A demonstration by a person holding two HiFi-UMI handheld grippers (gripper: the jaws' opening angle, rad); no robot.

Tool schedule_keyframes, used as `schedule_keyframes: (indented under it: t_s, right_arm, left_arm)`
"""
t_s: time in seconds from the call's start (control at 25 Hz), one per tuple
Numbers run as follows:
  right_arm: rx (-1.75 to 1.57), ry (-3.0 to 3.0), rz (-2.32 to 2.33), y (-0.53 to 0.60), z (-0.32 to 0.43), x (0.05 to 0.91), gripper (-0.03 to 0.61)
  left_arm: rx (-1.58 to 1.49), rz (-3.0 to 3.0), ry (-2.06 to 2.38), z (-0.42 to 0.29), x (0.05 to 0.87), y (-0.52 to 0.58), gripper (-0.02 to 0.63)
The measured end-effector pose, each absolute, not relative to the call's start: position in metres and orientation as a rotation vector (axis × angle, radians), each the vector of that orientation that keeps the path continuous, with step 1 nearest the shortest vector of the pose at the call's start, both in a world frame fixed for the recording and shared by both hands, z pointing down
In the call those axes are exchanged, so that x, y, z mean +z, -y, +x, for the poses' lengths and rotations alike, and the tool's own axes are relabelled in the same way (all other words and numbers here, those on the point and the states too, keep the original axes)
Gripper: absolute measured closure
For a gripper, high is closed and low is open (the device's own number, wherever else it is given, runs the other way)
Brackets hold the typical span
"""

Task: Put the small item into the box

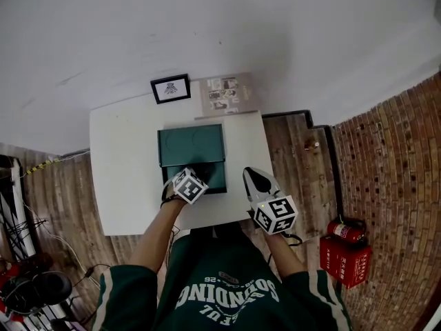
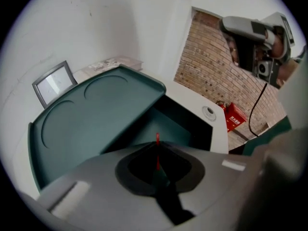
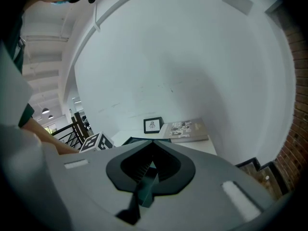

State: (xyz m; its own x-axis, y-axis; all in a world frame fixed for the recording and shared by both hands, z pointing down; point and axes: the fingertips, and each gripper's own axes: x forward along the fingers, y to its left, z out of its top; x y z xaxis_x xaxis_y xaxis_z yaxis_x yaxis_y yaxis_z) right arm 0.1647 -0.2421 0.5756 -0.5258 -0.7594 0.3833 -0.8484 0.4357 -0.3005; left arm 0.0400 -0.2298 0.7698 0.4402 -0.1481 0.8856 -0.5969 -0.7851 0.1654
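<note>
Poking up from the closed tips of the left claw (image 2: 157, 153), the small item (image 2: 157, 138) looks like a thin red sliver, its length running 12-to-6. The teal box (image 2: 179, 121) lies open just beyond at 12 o'clock, nearest this hand. At 3 o'clock the right claw (image 1: 256, 178) is shut, empty, above the bench (image 1: 124, 178).

Bright, even indoor light, no hard shadows; white wall (image 1: 207, 33) greys off twd the corners. Head view sharp mid-frame, strong fisheye bend at edges, so brick wall (image 1: 393, 157) curves. Both gripper views: black round vignette, close-up bodies of left gripper (image 2: 157, 144) & right gripper (image 3: 153, 143) soft, w/ a dark hollow behind the jaws. Thin red sliver (image 2: 157, 137) pinched in left jaws is too blurred to identify. Right gripper view: ceiling lamps (image 3: 45, 111) glow far left.
</note>
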Motion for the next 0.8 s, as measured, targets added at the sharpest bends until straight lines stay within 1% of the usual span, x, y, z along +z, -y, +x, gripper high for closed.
schedule_keyframes:
  t_s: [0.2, 0.4, 0.8]
  right_arm:
    - [0.691, 2.484, 1.430, 0.244, 0.169, 0.577, 0.575]
    - [0.694, 2.478, 1.442, 0.245, 0.170, 0.576, 0.575]
    - [0.699, 2.468, 1.453, 0.242, 0.173, 0.577, 0.575]
  left_arm:
    - [1.273, 2.220, 0.594, 0.049, 0.773, 0.232, 0.551]
    - [1.353, 2.159, 0.604, 0.039, 0.780, 0.232, 0.551]
    - [1.367, 2.157, 0.529, 0.042, 0.792, 0.220, 0.549]
